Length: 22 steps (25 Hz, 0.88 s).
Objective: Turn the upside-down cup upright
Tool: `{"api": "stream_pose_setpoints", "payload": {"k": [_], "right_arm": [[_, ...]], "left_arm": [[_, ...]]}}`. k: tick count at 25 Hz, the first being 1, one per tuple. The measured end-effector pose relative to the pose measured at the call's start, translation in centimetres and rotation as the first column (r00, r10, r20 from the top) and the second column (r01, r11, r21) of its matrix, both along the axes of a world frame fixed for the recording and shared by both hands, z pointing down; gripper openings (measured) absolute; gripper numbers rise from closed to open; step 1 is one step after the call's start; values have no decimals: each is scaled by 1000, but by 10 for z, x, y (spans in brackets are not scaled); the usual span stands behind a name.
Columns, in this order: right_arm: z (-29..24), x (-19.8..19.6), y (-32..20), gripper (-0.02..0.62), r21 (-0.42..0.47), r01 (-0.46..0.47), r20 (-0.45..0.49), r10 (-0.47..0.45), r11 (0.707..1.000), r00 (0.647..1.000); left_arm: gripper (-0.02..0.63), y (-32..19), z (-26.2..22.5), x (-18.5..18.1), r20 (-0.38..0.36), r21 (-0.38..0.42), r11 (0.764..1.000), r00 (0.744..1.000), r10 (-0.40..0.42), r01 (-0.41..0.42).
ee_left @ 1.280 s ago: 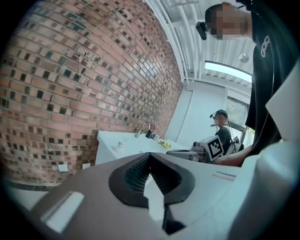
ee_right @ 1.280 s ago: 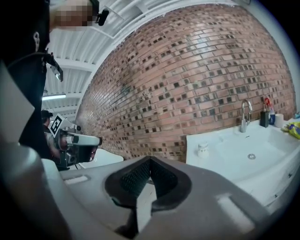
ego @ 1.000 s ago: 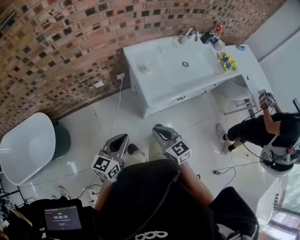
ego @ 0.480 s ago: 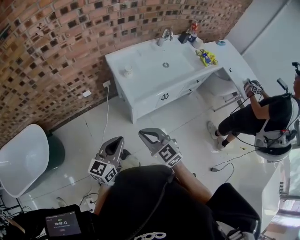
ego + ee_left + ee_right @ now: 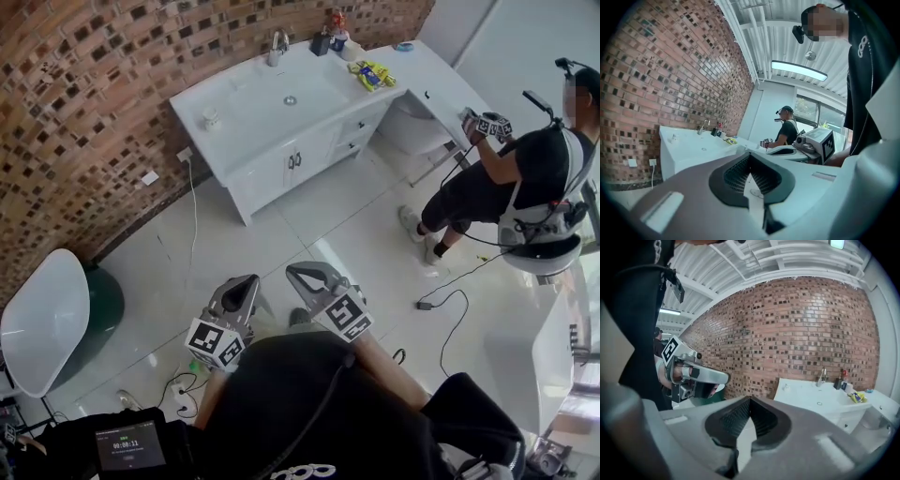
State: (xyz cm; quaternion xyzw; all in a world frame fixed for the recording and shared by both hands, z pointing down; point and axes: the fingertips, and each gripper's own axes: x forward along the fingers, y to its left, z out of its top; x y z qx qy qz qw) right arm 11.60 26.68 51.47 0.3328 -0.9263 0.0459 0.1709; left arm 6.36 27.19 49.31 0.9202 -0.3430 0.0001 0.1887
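Small white cup (image 5: 211, 117) sits on the left end of the white desk (image 5: 239, 105) against the brick wall (image 5: 94, 94), well ahead of both tools and touching neither; too small to tell which way up. Left tool (image 5: 247, 283) and right tool (image 5: 300, 273) are side by side over the floor (image 5: 281, 220), each with jaws pressed together on nothing. Faucet (image 5: 278, 42) and yellow pack (image 5: 372, 73) lie ahead-right, a person (image 5: 525, 178) far right, a white chair (image 5: 42, 319) left of the left tool.

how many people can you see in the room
2: the wearer at the head view's bottom, a second person by the counter's right end; more may be hidden.
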Motion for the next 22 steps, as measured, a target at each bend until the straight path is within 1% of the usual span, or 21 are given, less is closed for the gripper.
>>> {"api": "stream_pose_setpoints", "payload": {"k": [3,7,11,13,17,22], "right_arm": [[5,20,28,-8,-17,-28,10,29,999,1000],[-2,40,46,-8,4,-61,25,60,998,998],[-10,56,59,-8,0,-106,87,106,994,991],[-16,61,61,-8,0,-128,115,127,992,985],[-22,67,56,-8,-2,-149,141,148,989,979],[-20,67,62,-8,-28,-139,157,142,990,977]], "left_arm": [[15,25,-1,21,-10,-3,1000,1000,14,-14],[15,47,-4,42,-2,11,999,999,43,-43],[15,64,-6,57,5,25,997,998,66,-67],[15,68,-11,60,13,37,996,997,79,-80],[15,62,-21,63,34,60,994,995,89,-91],[15,69,-21,60,51,56,995,995,82,-85]]}}
